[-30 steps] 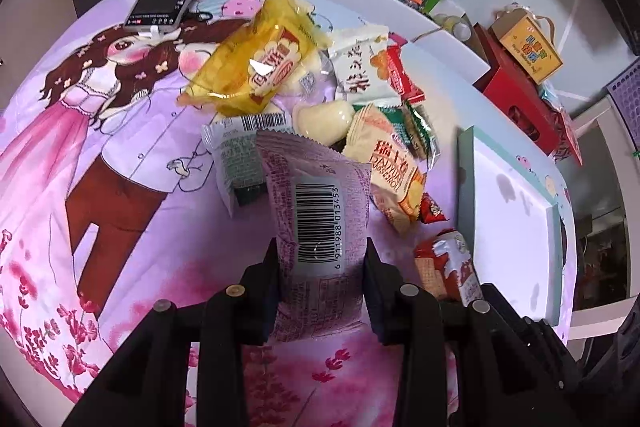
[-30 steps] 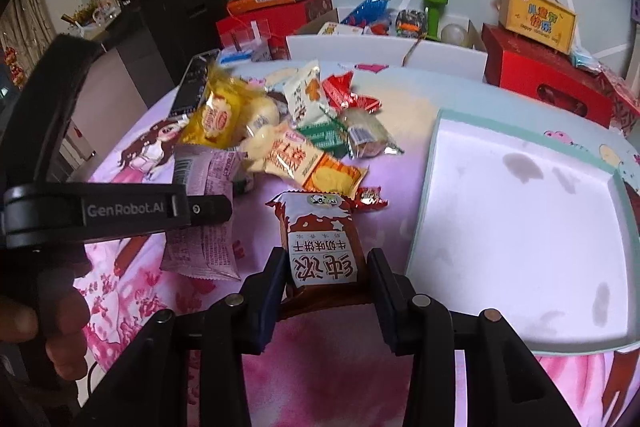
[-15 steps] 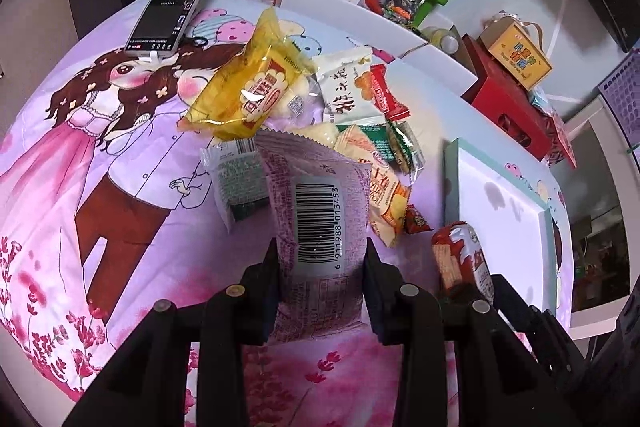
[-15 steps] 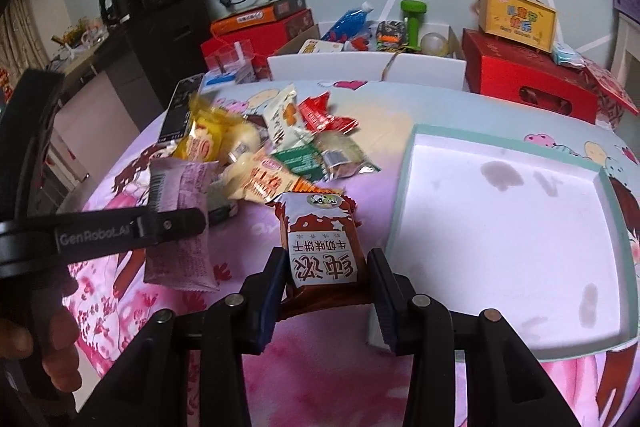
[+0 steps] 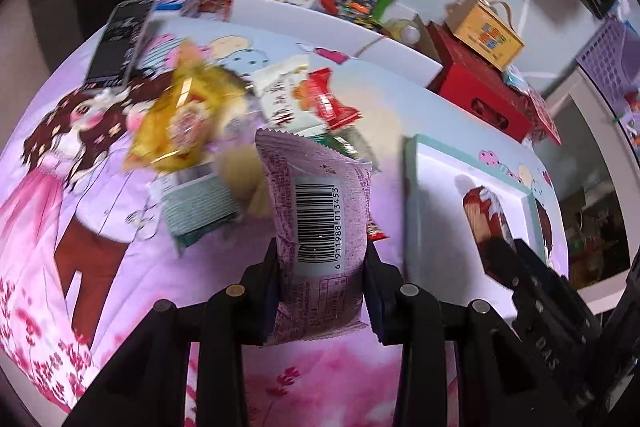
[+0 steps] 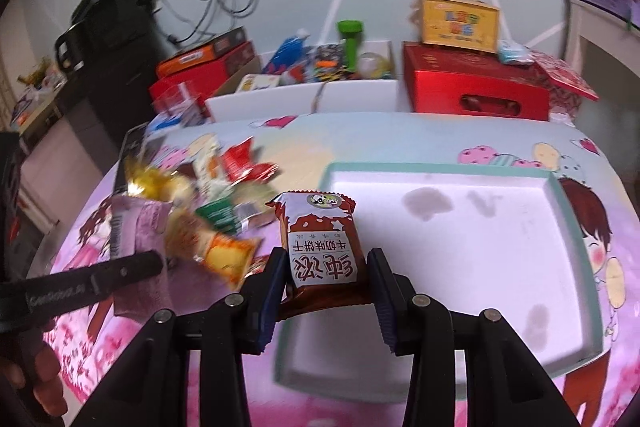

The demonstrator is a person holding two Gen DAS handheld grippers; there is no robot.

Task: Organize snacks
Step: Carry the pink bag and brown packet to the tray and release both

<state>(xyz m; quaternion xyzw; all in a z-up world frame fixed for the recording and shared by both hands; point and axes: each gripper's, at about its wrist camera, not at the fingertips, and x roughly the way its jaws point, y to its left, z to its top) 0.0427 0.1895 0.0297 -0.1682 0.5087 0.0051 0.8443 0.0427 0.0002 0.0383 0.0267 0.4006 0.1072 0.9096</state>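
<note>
My left gripper (image 5: 320, 259) is shut on a purple snack packet (image 5: 316, 219) with a barcode, held above the cartoon tablecloth. My right gripper (image 6: 326, 271) is shut on a brown-and-white biscuit packet (image 6: 320, 247), held over the near left part of the white tray (image 6: 460, 247) with a teal rim. In the left wrist view the biscuit packet (image 5: 484, 211) and right gripper (image 5: 500, 251) show over the tray (image 5: 452, 227). A pile of loose snacks (image 5: 240, 123) lies left of the tray, blurred. The purple packet (image 6: 132, 227) also shows at left in the right wrist view.
A phone (image 5: 120, 43) lies at the table's far left. Behind the table stand a white box of items (image 6: 312, 95), red boxes (image 6: 472, 87), a yellow carton (image 6: 456, 21) and a green bottle (image 6: 352, 43). A person's hand (image 6: 36, 379) holds the left gripper.
Both grippers have risen and swung right with their packets. The biscuit packet has passed from the tablecloth to over the tray's near left part.
</note>
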